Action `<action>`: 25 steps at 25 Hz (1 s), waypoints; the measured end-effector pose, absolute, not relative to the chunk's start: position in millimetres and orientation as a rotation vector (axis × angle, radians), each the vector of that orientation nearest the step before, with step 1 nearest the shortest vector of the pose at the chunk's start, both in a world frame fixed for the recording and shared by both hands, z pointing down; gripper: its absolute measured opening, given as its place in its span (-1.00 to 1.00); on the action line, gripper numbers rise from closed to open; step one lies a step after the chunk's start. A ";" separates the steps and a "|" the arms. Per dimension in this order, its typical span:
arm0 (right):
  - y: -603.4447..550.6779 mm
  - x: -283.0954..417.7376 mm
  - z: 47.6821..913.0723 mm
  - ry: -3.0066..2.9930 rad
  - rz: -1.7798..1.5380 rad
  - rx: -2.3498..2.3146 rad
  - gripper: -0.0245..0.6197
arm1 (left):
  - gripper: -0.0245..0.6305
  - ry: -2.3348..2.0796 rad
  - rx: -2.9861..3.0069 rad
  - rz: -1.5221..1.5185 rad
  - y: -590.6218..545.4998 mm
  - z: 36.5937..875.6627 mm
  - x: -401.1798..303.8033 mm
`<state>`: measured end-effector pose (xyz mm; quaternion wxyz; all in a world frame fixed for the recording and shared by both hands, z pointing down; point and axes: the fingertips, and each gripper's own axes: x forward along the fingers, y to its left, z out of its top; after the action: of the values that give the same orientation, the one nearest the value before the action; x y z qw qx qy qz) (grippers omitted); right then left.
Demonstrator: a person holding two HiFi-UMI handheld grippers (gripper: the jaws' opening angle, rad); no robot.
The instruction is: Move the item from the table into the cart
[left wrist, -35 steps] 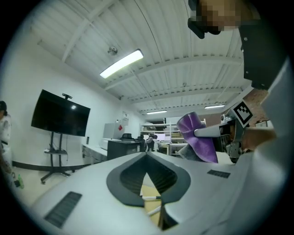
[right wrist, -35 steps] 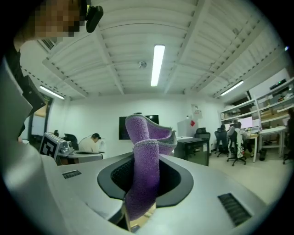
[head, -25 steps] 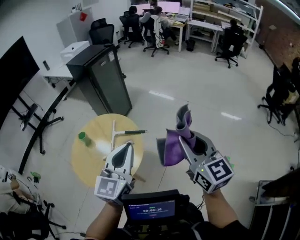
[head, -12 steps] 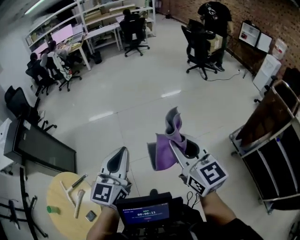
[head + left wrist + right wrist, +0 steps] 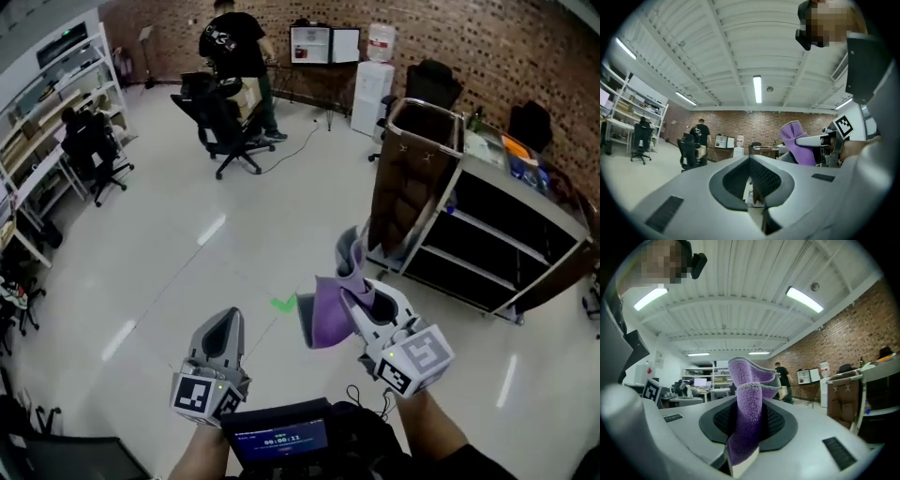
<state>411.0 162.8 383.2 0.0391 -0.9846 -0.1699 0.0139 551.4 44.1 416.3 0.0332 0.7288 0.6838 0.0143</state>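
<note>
Purple cloth [image 5: 328,314] pinched in right gripper [image 5: 749,427]: jaws nearly closed on bunched fold, top end standing free above pads, flap hanging below. Held in air over floor; cart [image 5: 511,192] ahead to right, well apart. Left gripper [image 5: 223,330] closed, empty. Probably light, soft, limp, not fragile; fuzzy pile should resist slipping. Best hold: thick fold mid-cloth. Edge grip likely to droop and snag on shelf rim.

Open office — pale glossy floor [image 5: 169,272]; brick wall [image 5: 525,56] from twelve to two o'clock; office chairs [image 5: 225,127] at eleven; strip lights [image 5: 757,89] overhead.
</note>
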 end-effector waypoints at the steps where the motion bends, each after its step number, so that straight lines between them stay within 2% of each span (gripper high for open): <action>1: 192.3 391.4 385.1 -0.613 0.048 -3.000 -0.69 | -0.95 2.168 2.186 0.053 78.2 420.3 539.1; 14: 519.9 100.8 381.1 -1.361 0.167 -2.751 -0.69 | -0.95 2.653 1.628 -0.008 483.6 411.2 307.1; 19: 623.0 42.0 387.0 -1.563 0.175 -2.650 -0.69 | -0.95 2.765 1.512 0.003 618.0 407.8 257.9; 22: 677.5 20.2 385.7 -1.701 0.195 -2.576 -0.69 | -0.95 2.802 1.382 -0.076 692.7 400.9 236.4; 25: 722.7 4.7 380.5 -1.828 0.213 -2.488 -0.69 | -0.95 2.822 1.210 -0.031 757.0 387.5 212.0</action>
<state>4.7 722.7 380.5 0.0232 -0.8037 -0.5905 0.0688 212.0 757.0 387.5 0.0355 0.3938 0.9185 -0.0102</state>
